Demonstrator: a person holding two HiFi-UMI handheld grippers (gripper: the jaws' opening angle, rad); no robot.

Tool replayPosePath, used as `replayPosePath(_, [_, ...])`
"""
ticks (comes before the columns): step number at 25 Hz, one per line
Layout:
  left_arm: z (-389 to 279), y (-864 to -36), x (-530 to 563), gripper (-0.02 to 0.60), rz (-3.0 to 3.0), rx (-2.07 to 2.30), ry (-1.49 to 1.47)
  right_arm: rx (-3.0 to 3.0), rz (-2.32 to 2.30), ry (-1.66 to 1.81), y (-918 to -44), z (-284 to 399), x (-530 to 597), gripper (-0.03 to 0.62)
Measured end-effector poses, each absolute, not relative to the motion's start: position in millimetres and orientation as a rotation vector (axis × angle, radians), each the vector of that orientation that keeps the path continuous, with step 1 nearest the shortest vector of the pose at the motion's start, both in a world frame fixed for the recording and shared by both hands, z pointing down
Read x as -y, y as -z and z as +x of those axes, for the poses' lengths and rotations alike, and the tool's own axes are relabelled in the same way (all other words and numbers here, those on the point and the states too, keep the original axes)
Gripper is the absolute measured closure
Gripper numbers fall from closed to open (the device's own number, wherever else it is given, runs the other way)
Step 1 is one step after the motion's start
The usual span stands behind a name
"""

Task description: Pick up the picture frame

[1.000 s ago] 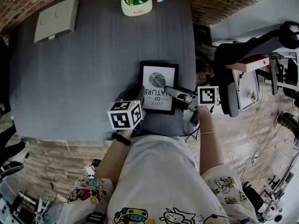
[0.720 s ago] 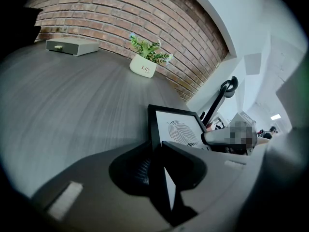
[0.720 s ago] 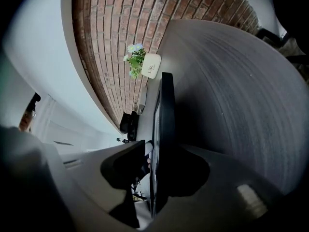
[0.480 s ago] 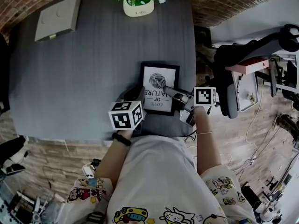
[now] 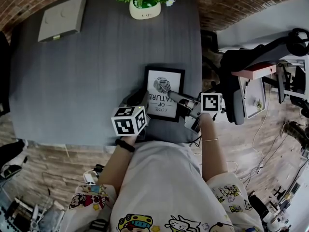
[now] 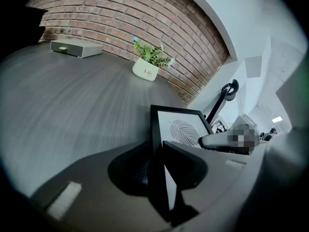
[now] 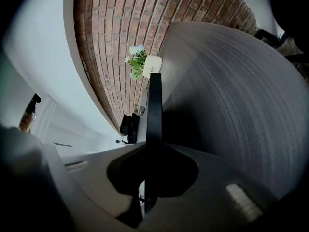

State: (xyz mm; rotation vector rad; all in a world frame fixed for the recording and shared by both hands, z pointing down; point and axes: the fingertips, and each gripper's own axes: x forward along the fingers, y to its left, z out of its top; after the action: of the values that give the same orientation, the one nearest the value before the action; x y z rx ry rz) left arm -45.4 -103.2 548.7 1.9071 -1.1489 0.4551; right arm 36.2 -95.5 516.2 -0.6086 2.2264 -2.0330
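Observation:
The picture frame (image 5: pixel 163 92), black with a white leaf print, lies near the front edge of the grey table (image 5: pixel 87 81). My left gripper (image 5: pixel 144 99) is at its left edge. In the left gripper view the frame (image 6: pixel 186 129) runs between the jaws of the left gripper (image 6: pixel 157 151). Those jaws have just been opening a little, but both still touch the rim. My right gripper (image 5: pixel 173 95) is at the frame's right edge. In the right gripper view the frame (image 7: pixel 154 110) shows edge-on, and the right gripper (image 7: pixel 153 151) has just closed on it.
A white pot with a green plant (image 5: pixel 144 8) stands at the table's far edge. A flat grey box (image 5: pixel 60 19) lies at the far left. An office chair (image 5: pixel 241 81) and cluttered floor are to the right of the table. A brick wall runs behind it.
The right gripper has shifted slightly left onto the frame's right edge. The frame and the left gripper have stayed where they were.

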Motion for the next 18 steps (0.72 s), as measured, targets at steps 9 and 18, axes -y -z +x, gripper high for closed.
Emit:
replayPosePath(9, [-55,-528,108,0.479,1.935,1.193,-0.401,-2.27,-0.606,1.978,-500,31,99,0.58])
replayPosePath(18, [-73,-492,113,0.485,1.994,1.28,-0.327,-2.319,-0.665,1.873,-475,41,103,0.58])
